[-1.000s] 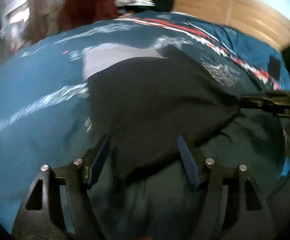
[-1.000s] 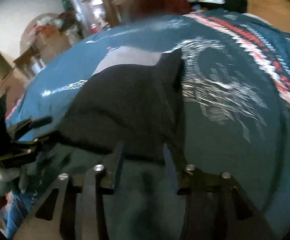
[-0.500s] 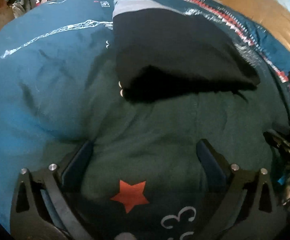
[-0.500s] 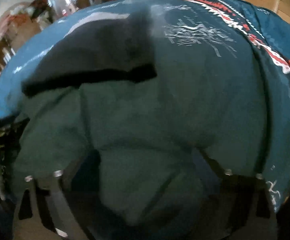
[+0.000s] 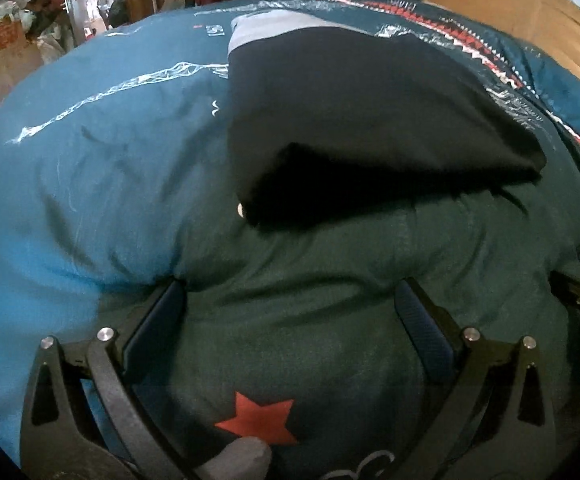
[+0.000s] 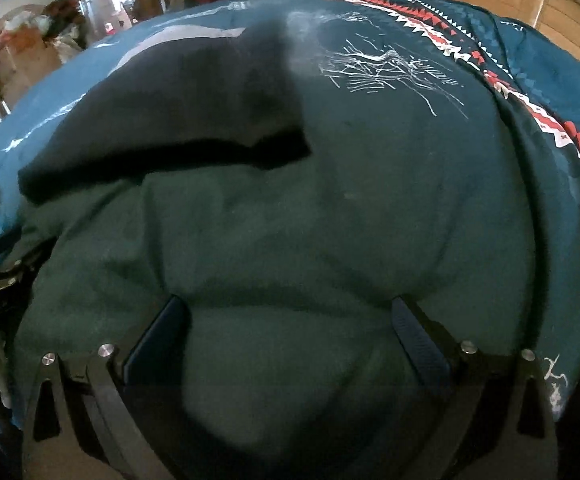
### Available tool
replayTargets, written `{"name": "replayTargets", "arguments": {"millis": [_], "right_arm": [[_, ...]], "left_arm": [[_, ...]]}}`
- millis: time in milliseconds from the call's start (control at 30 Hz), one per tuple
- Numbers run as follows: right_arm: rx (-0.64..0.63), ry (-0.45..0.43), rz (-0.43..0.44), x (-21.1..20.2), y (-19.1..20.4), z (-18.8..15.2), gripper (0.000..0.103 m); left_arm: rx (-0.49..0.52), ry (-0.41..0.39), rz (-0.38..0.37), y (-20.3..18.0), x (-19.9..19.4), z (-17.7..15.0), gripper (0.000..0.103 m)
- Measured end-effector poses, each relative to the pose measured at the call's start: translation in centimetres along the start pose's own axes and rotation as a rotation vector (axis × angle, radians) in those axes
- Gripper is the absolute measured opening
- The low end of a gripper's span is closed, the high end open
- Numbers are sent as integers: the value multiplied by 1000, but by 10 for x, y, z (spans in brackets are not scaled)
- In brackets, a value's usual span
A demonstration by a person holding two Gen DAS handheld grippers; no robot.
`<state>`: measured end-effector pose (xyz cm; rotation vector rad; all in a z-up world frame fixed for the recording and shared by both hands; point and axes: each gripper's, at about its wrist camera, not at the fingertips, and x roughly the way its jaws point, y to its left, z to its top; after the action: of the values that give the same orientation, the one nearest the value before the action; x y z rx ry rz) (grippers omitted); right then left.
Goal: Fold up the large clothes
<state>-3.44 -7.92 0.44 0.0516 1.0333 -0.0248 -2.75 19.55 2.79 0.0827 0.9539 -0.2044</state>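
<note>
Left gripper (image 5: 290, 312) spread wide, green garment (image 5: 330, 280) bunched between fingers.

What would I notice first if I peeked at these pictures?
Probably the red star on the dark green garment, low in the left view between the open left gripper fingers. Behind it lies a black cloth, all on a blue bedspread with a red-and-white zigzag stripe.
</note>
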Motion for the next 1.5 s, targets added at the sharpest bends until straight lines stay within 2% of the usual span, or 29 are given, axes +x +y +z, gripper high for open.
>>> {"name": "replayTargets", "arguments": {"millis": [200,1500], "right_arm": [[31,-3,3,2,-2,1,103],[22,0,8,9,-1,5,103]], "left_arm": [[-1,-8,-4,0,0,-1,103],[4,-18,2,-2,-5,-5,103]]}}
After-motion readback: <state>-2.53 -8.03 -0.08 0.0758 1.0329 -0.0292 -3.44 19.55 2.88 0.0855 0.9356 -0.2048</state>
